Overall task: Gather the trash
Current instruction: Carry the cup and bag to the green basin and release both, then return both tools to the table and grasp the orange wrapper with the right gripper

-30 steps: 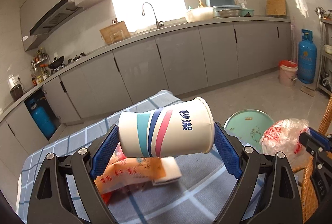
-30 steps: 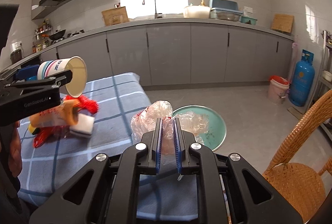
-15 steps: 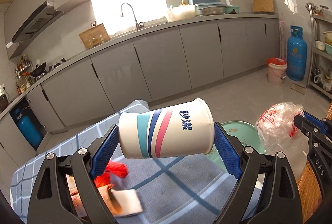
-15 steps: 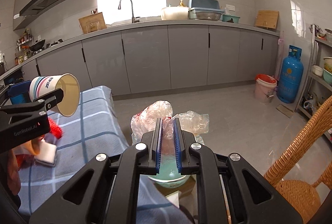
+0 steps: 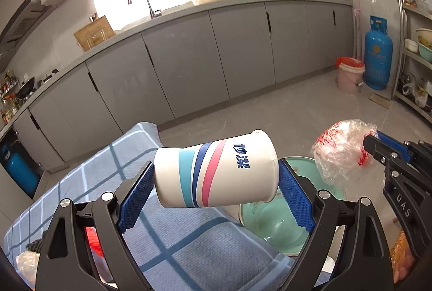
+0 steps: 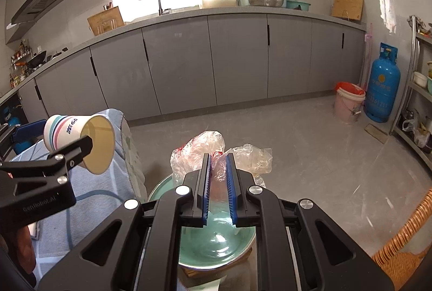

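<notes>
Two grippers are showing, each carrying one piece of trash.

Left gripper [image 5: 216,183]: jaws are standing wide, clamping a paper cup [image 5: 216,172] end to end, one blue pad on its base and the other on its rim. The cup is lying on its side, white with teal, navy and pink stripes and blue lettering, its mouth facing the right gripper. It is hanging in the air above the edge of a blue checked cloth [image 5: 189,245] covering the bench. In the right wrist view the cup [image 6: 81,142] is showing its empty tan inside.

Right gripper [image 6: 218,183]: jaws are sitting nearly together, pinching a crumpled clear plastic bag [image 6: 205,153] with red print. The bag is bulging out above and to both sides of the pads. In the left wrist view the bag [image 5: 340,153] is hanging off the jaw tips, in the air.

Green basin [image 6: 216,242]: sitting low beside the bench, directly under the bag; the cup's mouth is reaching over its near rim in the left wrist view. Whether the basin is resting on the floor or on a stand cannot be told.

Other trash: something red [image 5: 93,242] is lying on the cloth behind the left gripper's arm, mostly hidden.

Surroundings: grey cabinets [image 6: 237,58], a pink bucket [image 6: 348,102] and a blue gas cylinder [image 6: 382,85] are standing well apart from the bench, and a wicker chair [image 6: 405,245] is showing at the right.
</notes>
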Motion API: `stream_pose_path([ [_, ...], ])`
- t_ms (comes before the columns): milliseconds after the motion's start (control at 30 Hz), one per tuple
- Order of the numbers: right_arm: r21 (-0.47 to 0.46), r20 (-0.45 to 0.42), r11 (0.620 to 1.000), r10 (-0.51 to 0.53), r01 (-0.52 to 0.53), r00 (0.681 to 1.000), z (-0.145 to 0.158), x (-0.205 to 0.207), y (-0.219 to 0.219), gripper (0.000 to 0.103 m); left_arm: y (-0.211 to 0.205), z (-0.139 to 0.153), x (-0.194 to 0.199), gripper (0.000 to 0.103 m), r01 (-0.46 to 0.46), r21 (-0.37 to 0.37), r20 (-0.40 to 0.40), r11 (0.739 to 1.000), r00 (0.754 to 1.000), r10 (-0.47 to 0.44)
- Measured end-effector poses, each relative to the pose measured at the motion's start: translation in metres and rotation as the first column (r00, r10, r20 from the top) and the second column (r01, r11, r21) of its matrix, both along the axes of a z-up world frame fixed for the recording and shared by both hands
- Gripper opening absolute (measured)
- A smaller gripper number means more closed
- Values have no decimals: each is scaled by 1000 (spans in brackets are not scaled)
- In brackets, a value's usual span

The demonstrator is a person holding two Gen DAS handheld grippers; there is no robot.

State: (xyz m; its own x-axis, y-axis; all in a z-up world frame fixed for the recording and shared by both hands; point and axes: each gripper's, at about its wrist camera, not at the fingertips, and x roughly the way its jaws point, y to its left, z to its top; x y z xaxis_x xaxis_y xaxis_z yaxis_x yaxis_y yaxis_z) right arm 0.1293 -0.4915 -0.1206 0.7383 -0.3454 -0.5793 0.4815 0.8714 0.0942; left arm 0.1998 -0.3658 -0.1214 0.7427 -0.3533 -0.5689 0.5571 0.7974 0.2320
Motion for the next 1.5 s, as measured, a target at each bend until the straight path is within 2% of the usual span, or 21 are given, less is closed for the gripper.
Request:
stream_pose_path([
  [200, 38, -28, 999, 13, -12, 1000, -26, 29, -23, 15, -30, -29, 24, 88, 18, 50, -47, 999, 999, -16],
  [433, 89, -37, 996, -1, 5, 999, -51, 44, -45, 19, -45, -52, 42, 88, 24, 90, -96, 996, 995, -16],
  [500, 102, -35, 995, -6, 10, 999, -55, 47, -48, 27, -45, -55, 46, 89, 16, 92, -106, 996, 994, -6],
  [533, 113, -29, 994, -10, 14, 1000, -57, 47, -50, 40, -44, -56, 47, 89, 12, 92, -108, 996, 994, -2],
  [567, 121, -25, 992, -15, 18, 1000, -58, 47, -50, 48, -44, -57, 49, 89, 5, 93, -112, 996, 994, 6],
  [600, 124, -24, 992, -16, 19, 1000, -59, 47, -51, 48, -44, -58, 50, 89, 4, 92, -117, 996, 993, 7],
  [767, 129, -14, 991, -41, 42, 999, -56, 42, -51, 50, -40, -56, 49, 95, -4, 91, -118, 996, 993, 14],
  [867, 133, 0, 990, -57, 56, 998, -53, 34, -51, 57, -38, -52, 47, 95, 0, 84, -114, 996, 993, 10],
  [1233, 144, 4, 987, -75, 74, 997, -45, 20, -46, 61, -31, -45, 43, 95, -20, 72, -111, 997, 993, 28],
  [1300, 144, 3, 987, -74, 73, 997, -43, 18, -42, 65, -26, -42, 40, 95, -31, 73, -105, 997, 994, 39],
  [1500, 143, 3, 989, -41, 40, 999, -32, 9, -15, 65, 3, -28, 26, 95, -71, 73, -79, 995, 994, 77],
])
